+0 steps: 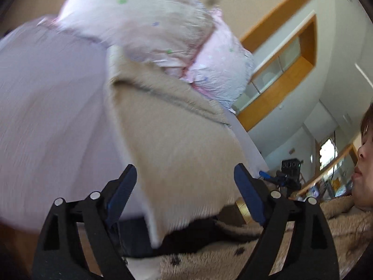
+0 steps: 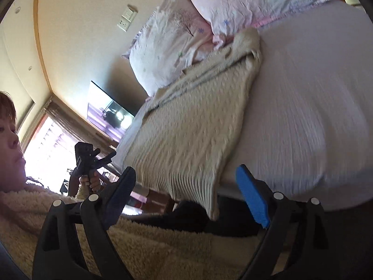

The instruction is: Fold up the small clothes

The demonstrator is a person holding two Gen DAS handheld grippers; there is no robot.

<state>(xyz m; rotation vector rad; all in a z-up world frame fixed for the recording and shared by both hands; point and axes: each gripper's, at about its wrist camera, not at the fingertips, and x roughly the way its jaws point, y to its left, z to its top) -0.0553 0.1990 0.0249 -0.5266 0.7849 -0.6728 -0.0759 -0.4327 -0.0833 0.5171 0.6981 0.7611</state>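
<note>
A beige cable-knit sweater [image 2: 193,126] lies spread on the white bed [image 2: 303,107], its ribbed hem hanging over the near edge. It also shows in the left wrist view [image 1: 177,137], blurred. My right gripper [image 2: 186,186] is open and empty, just off the bed's edge in front of the hem. My left gripper [image 1: 185,184] is open and empty, close in front of the sweater. The left gripper also shows in the right wrist view [image 2: 93,158], held up in the person's hand to the left.
Two pink-and-white pillows [image 2: 233,2] are piled at the head of the bed, touching the sweater's far end. The person's face [image 1: 363,163] and fleece top [image 2: 139,245] are close behind both grippers. A wall [image 2: 88,35] and a bright window [image 2: 46,154] lie to the left.
</note>
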